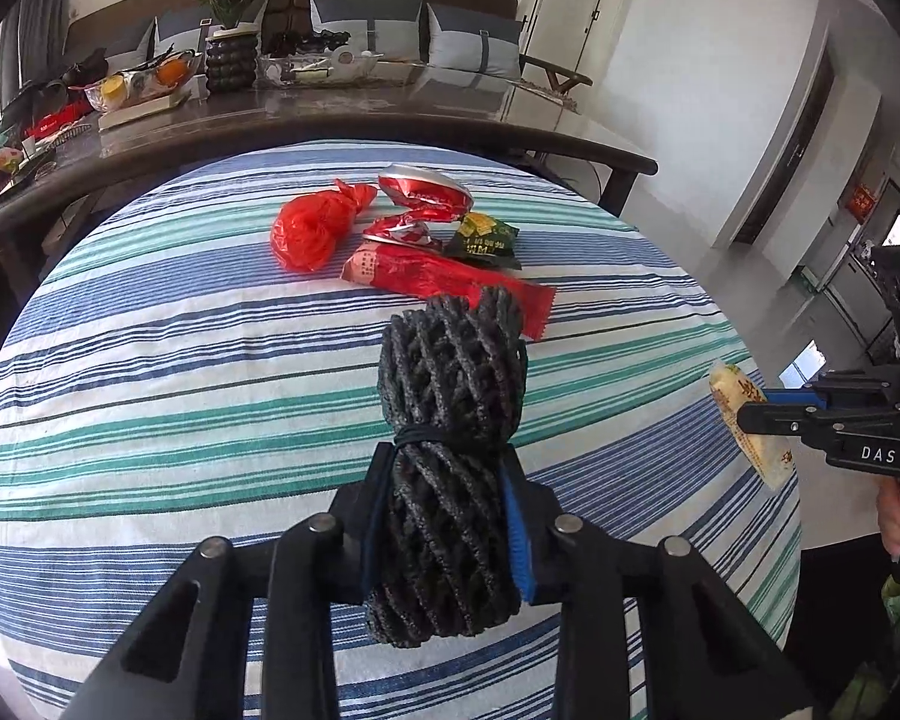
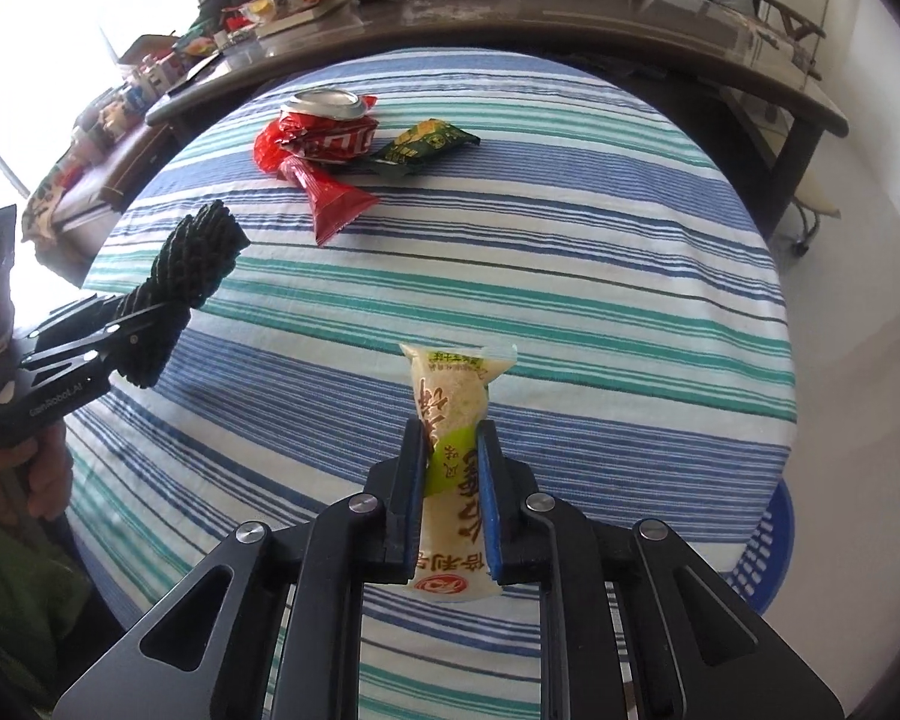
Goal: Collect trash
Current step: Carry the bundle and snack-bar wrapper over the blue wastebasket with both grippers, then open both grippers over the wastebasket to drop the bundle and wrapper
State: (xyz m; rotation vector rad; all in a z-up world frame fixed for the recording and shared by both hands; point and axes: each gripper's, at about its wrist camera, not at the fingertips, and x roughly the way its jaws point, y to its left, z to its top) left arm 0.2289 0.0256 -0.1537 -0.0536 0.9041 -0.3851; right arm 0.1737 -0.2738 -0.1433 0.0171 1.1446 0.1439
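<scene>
Two pieces are already gripped and lifted clear of the striped tablecloth (image 2: 570, 252): the left gripper (image 1: 444, 480) is closed on a black foam net roll (image 1: 450, 420), the right gripper (image 2: 450, 450) is pinched nearly shut on a pale snack wrapper (image 2: 456, 396). Four scraps remain at twelve o'clock: red bag (image 1: 312, 228), crushed can (image 1: 423, 192), green packet (image 1: 486, 237), red wrapper (image 1: 432, 276). Next, I judge, both loads need carrying to the blue basket (image 2: 768, 546) at four o'clock in the right wrist view.
</scene>
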